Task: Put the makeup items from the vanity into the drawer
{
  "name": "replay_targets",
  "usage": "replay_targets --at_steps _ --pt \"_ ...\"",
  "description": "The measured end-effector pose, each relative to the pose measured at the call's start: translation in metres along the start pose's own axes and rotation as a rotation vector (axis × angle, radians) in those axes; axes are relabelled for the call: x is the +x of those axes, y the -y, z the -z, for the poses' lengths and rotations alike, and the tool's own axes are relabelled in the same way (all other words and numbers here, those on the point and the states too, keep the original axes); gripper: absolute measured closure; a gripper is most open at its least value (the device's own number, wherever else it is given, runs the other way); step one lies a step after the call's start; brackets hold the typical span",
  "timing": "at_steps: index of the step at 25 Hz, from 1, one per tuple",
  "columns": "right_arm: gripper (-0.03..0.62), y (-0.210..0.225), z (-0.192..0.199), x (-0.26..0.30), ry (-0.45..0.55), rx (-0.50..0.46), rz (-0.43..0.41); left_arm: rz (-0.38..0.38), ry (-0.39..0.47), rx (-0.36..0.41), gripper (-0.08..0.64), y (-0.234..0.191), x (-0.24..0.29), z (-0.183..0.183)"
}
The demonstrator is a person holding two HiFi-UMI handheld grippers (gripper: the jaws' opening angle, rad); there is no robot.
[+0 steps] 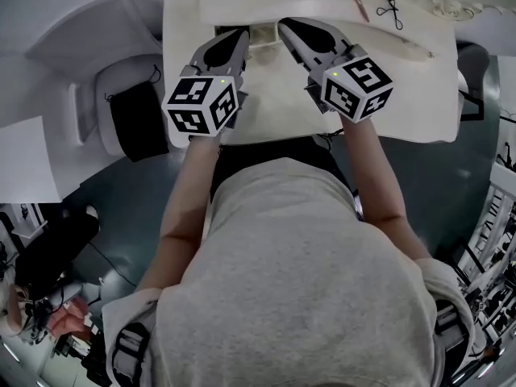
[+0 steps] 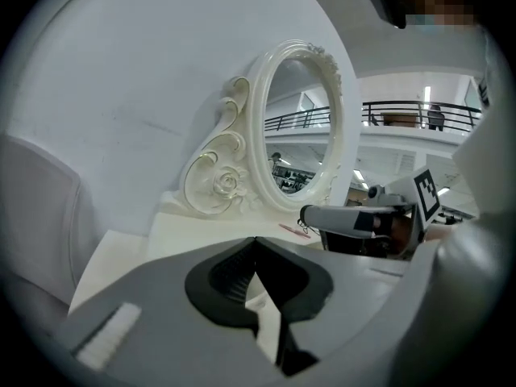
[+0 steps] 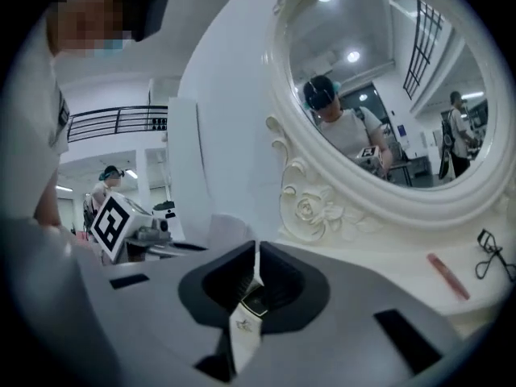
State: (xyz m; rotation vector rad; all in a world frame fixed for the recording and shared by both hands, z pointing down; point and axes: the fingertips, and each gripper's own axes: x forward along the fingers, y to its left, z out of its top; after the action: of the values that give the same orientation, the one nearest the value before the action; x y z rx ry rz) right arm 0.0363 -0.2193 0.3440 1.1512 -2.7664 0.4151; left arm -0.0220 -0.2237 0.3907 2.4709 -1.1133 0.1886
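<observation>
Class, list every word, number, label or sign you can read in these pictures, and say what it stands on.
No words or numbers can be read anywhere.
Marker cubes: black-and-white square patterns, not letters.
White item held in the right gripper: a small dark print, too blurred to read.

Head view looks down; gripper views share the mirror (image 2: 297, 127), perhaps closely.
</observation>
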Motion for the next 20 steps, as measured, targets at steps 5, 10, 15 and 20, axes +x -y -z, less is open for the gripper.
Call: replay_targets --at_steps 5,10,15,20 --pt "0.583 0.012 -0.01 -0.031 0.06 -0.05 0.075 0.138 0.034 0.08 0.551 0.035 0.005 -0.017" --pt "0.583 0.01 -0.009 -0.051 0.058 -0.079 0.07 0.209 0.03 0.164 0.551 0.066 0.01 -0.017" --pt "0.583 0.007 0.0 -0.059 0.035 -0.062 0.086 0.228 0.003 0.177 0.551 0.081 0.011 -0.007" --pt "0.584 0.011 0.011 -0.061 0.0 -0.032 0.12 0.168 -0.11 0.195 0.551 0.076 0.016 0.017"
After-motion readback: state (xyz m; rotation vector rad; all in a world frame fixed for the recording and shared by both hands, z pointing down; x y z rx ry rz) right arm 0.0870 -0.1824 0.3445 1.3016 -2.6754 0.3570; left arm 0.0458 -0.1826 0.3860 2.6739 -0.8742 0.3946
